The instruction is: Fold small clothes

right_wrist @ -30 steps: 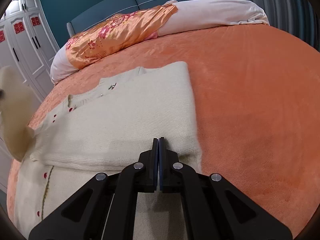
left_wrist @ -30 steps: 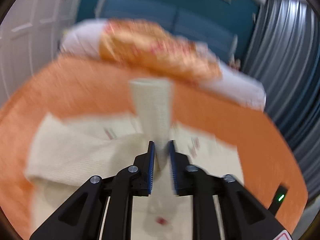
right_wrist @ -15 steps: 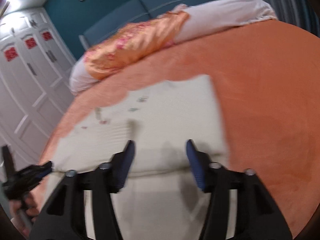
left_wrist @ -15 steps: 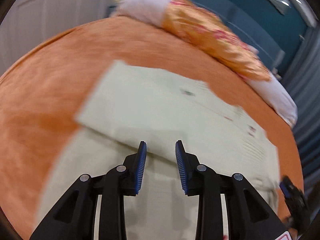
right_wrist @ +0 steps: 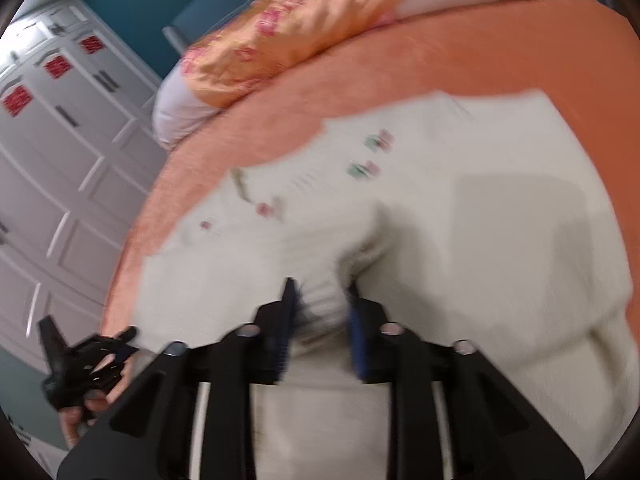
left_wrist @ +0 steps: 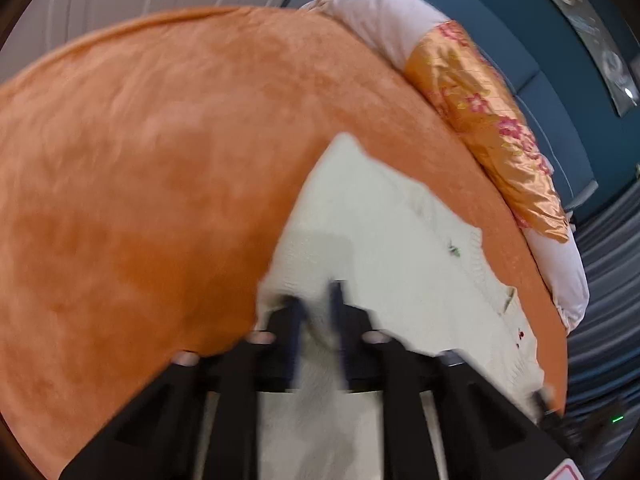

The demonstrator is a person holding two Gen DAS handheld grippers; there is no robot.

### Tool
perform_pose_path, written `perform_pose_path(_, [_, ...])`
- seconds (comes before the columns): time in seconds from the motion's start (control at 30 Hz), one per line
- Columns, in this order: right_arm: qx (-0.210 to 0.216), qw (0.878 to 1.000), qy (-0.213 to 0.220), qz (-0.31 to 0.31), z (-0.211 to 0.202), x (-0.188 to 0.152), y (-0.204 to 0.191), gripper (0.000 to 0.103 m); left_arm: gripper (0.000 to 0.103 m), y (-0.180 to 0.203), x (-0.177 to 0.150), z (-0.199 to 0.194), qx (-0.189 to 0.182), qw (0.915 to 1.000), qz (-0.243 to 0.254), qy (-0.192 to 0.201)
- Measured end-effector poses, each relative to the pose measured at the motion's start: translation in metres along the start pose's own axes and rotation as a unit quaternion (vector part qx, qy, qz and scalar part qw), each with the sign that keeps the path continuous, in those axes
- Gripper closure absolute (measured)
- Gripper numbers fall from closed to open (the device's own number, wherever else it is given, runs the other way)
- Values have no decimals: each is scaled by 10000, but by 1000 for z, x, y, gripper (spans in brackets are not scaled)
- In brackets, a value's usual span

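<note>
Since a moment ago, both your tools have come down onto the near edge of the cream cardigan point(right_wrist: 460, 208), and their jaws have just been closing. Your left tool point(left_wrist: 318, 300), low in its frame, is pinched narrow on a ridge of knit at the cardigan's left corner. Your right tool point(right_wrist: 320, 300) stands a little wider, with a bunched fold of knit between its blue pads. The cardigan lies folded across the middle of the orange bed point(left_wrist: 140, 152), below the floral pillow point(left_wrist: 488, 128).
</note>
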State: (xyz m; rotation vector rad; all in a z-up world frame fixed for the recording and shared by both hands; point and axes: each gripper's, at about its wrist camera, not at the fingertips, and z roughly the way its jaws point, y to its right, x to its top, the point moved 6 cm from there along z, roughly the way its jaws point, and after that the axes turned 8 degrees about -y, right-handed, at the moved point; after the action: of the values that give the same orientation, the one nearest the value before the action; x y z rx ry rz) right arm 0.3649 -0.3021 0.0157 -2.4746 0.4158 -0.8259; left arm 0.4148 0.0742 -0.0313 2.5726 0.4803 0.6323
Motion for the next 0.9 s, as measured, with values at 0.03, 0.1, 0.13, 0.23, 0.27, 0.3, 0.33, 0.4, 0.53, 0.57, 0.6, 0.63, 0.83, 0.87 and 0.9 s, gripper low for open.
perform_pose_path(0.03, [288, 9985, 392, -241, -24, 11, -19, 88, 97, 6, 3, -9, 1, 9998, 93, 168])
perform_pose_path(0.1, [622, 9913, 1009, -570, -64, 22, -39, 92, 97, 15, 6, -20, 27, 9986, 301, 431])
perform_pose_path(0.13, [638, 9874, 1277, -686, -79, 23, -40, 94, 97, 20, 4, -24, 83, 9976, 428, 531])
perform_pose_path(0.23, [-598, 9952, 583, -516, -33, 12, 18, 94, 97, 25, -9, -8, 367, 9957, 725, 441])
perform_pose_path(0.27, [-1037, 9940, 15, -340, -2, 0, 48, 95, 97, 22, -17, 9, 469, 9956, 774, 250])
perform_pose_path(0.3, [-1200, 9919, -395, -107, 19, -13, 71, 95, 97, 16, -24, 22, 583, 9954, 755, 110])
perform_pose_path(0.33, [-872, 9961, -147, 45, 13, -15, 76, 96, 96, 13, -30, 26, 641, 9947, 782, 182])
perform_pose_path(0.4, [-649, 9976, 193, 115, -8, -9, 63, 95, 96, 15, -35, 23, 728, 9921, 946, 392])
perform_pose_path(0.53, [-548, 9954, 732, -284, -31, -11, 42, 95, 95, 11, -35, 24, 684, 9924, 925, 438])
perform_pose_path(0.57, [-796, 9957, 405, -261, -13, -17, 55, 95, 94, 10, -36, 24, 661, 9924, 932, 464])
perform_pose_path(0.6, [-1014, 9947, -13, -191, 8, -25, 71, 95, 92, 9, -37, 24, 651, 9923, 937, 483])
perform_pose_path(0.63, [-733, 9973, -44, 32, 13, -29, 81, 97, 92, 9, -38, 24, 651, 9921, 942, 505])
perform_pose_path(0.83, [-590, 9953, 702, 301, -38, -5, 36, 94, 89, 6, -40, 23, 535, 9929, 874, 603])
perform_pose_path(0.87, [-434, 9973, 586, 103, -31, -3, 14, 93, 89, 7, -41, 23, 551, 9926, 889, 618])
perform_pose_path(0.9, [-321, 9987, 354, -197, -19, -1, -11, 93, 89, 7, -41, 23, 570, 9923, 901, 625])
